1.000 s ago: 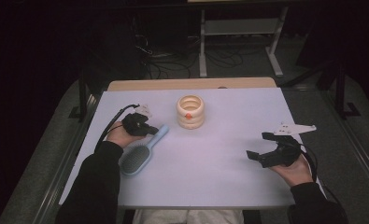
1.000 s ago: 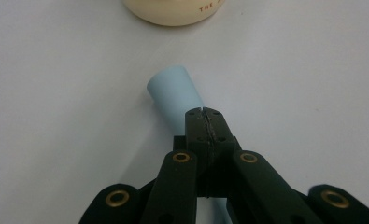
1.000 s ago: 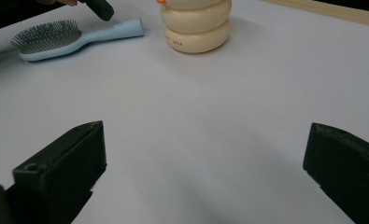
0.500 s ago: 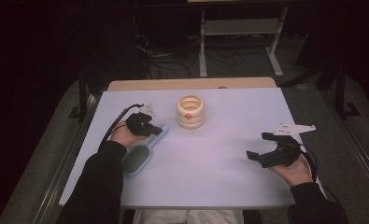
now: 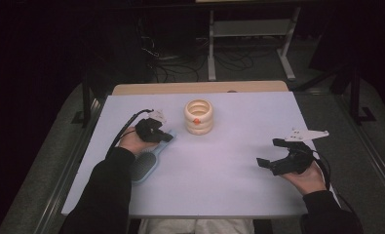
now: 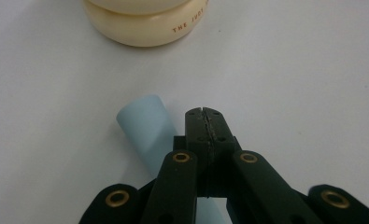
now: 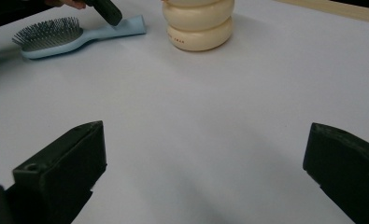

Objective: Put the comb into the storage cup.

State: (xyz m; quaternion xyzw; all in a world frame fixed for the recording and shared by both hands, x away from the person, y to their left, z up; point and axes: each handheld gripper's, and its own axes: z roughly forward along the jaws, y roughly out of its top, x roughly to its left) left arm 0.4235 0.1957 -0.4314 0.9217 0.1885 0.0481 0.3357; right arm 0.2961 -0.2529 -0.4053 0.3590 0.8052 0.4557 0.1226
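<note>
left gripper [image 6: 204,112] is sitting w/ jaws pressed together, nothing between them, tips just above the light blue hairbrush [image 5: 148,163] handle, which is lying at 9 o'clock of the cream ring holder [image 5: 199,117]. right gripper [image 5: 272,153] is resting at 4 o'clock on the table [image 5: 239,185], jaws wide apart & empty.

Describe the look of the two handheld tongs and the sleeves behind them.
Both tongs are black with two flat jaws. The left tongs have brass-coloured rivets and a black cable. The right tongs carry a grey three-cornered plate on top. Both sleeves are black.
</note>
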